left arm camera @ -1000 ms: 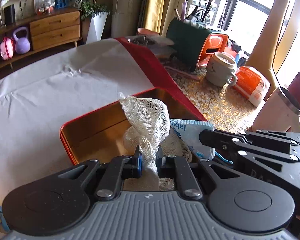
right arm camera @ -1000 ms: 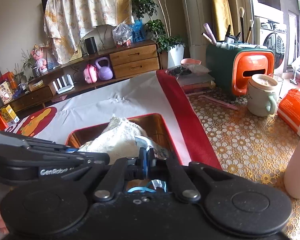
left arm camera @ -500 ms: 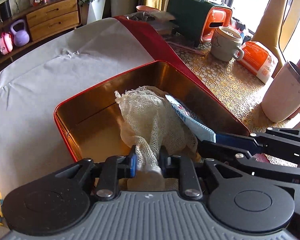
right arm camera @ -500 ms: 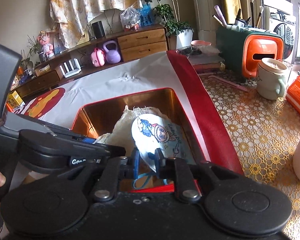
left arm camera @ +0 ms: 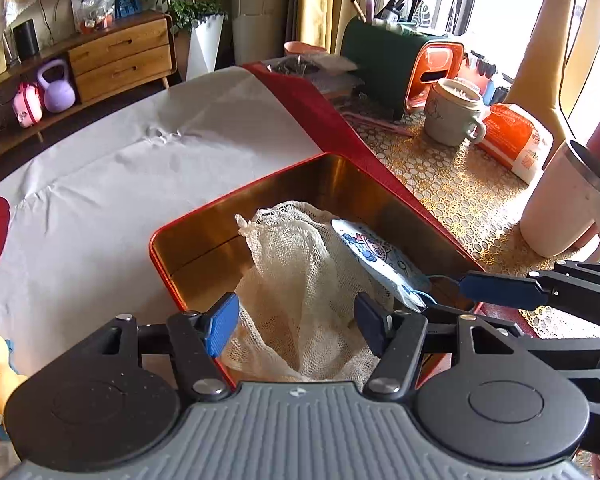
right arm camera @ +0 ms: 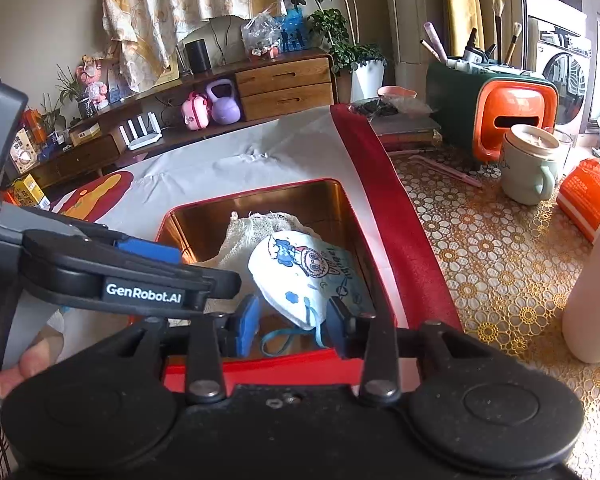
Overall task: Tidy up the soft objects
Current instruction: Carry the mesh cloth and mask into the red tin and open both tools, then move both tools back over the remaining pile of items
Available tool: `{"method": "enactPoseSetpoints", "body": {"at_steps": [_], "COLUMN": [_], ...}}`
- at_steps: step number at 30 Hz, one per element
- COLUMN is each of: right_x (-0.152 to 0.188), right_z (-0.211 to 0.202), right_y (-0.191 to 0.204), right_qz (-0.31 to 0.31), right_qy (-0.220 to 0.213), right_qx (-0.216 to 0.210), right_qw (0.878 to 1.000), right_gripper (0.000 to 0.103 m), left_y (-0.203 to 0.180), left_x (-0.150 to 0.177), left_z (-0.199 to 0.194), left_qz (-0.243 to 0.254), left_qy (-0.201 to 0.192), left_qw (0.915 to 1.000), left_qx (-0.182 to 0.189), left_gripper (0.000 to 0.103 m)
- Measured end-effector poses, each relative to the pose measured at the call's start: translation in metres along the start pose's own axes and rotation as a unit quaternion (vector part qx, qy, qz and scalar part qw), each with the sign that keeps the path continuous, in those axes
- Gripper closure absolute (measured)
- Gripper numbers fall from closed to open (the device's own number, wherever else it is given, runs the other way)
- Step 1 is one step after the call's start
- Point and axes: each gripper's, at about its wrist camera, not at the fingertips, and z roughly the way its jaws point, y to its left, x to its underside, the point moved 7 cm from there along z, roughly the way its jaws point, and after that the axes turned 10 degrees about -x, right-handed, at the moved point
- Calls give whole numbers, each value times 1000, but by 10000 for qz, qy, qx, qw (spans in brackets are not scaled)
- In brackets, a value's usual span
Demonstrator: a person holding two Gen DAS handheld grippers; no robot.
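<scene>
A white sheet (left arm camera: 112,168) is covering the counter, with a red tin (left arm camera: 168,276) sitting at frame centre. Inside it are lying a gauze cloth (left arm camera: 300,272) and a printed face mask (right arm camera: 300,276). The left gripper (left arm camera: 296,324) is opening around the cloth, the right gripper (right arm camera: 292,324) opening around the mask's lower edge, pads touching neither

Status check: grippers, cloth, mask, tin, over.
Left gripper and right gripper opening, pads off. Gauze cloth and mask lie in the tin. Nothing in the way.
</scene>
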Motion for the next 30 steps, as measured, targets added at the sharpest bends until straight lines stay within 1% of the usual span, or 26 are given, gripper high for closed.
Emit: {"method": "enactPoseSetpoints", "body": {"at_steps": [2,6,8,16,19,23,28,30], "right_x": [-1,-5,-7,-12,-11,-9,-4,-2], "right_z": [-4,-13,-18,-40,-47,-56,-67,-71], "right_y": [3,12,17,47,59,76,99,108], "right_qz": [-17,-76,-125,-337,-398,-461,-526,-541], "right_qy": [-19,-61,-62,-174,-193,-234,-326,-351], "right_qx": [2,2,10,-5,-43,-110,-239,-298], "right_qw": [10000,10000,9999,9993,9990,9986,9978,9975], "right_gripper": [60,53,47,38,34,26,16,13], "left_y": [1,5,9,27,34,44,64,72], "left_x": [0,1,2,12,18,28,44,52], "left_z": [-7,-26,-36,-80,-96,-116,-137,-147], "left_qz": [29,6,7,-118,-144,-227,-417,-502], "left_qy": [-68,-235,-320,-600,-692,-771,-809,-837], "left_qw": [10000,9997,9995,9981,9975,9967,9958,9952], "left_qx": [-17,-35,-64,-68,-57,-69,-101,-84], "left_gripper": [40,40,40,40,36,31,28,25]}}
